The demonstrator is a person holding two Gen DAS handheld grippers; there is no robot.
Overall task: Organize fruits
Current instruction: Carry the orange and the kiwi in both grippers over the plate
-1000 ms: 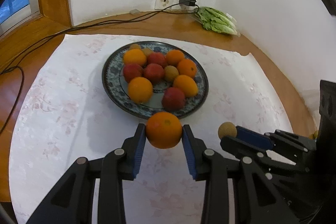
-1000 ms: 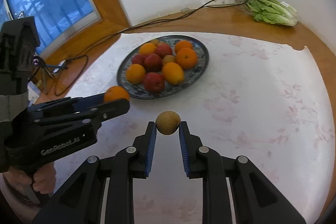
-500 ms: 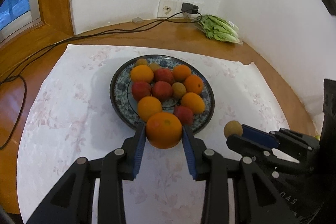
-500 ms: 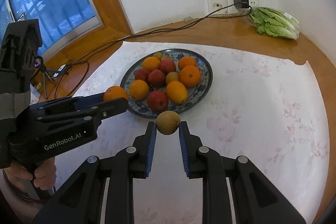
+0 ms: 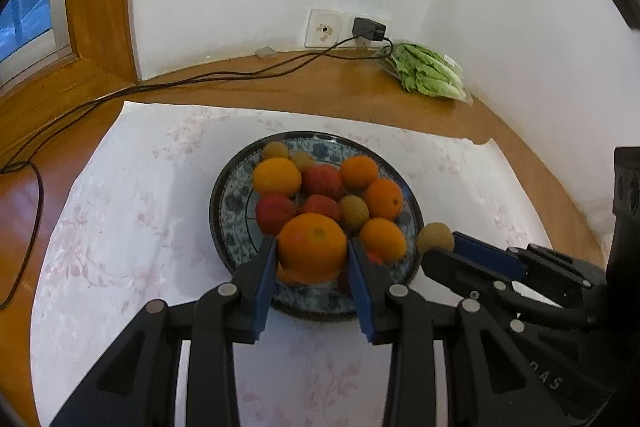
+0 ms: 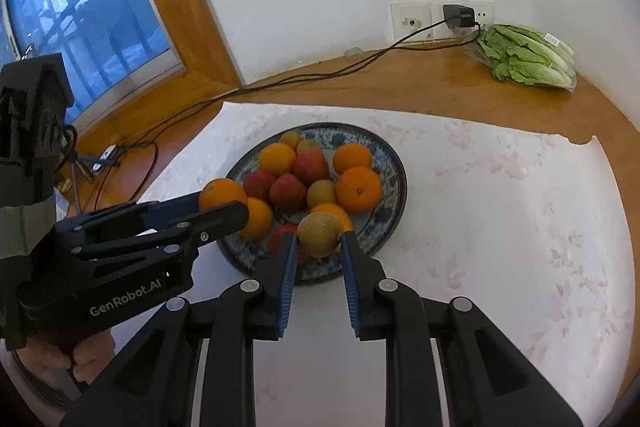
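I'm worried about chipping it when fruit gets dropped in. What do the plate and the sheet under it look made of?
The plate looks like glazed ceramic: glossy surface, blue-and-white pattern, dark rim. The sheet looks like thin matte paper or plastic with a faint pink floral print; a torn, notched edge suggests something flimsy, so little cushioning. It lies on a varnished wooden tabletop.

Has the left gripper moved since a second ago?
Yes. The left gripper, shut on the orange, has come forward over the plate's near rim.

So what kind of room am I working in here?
Likely a home corner, perhaps a dining nook: a wooden table by a window, a wall socket, bagged lettuce and a fruit plate.
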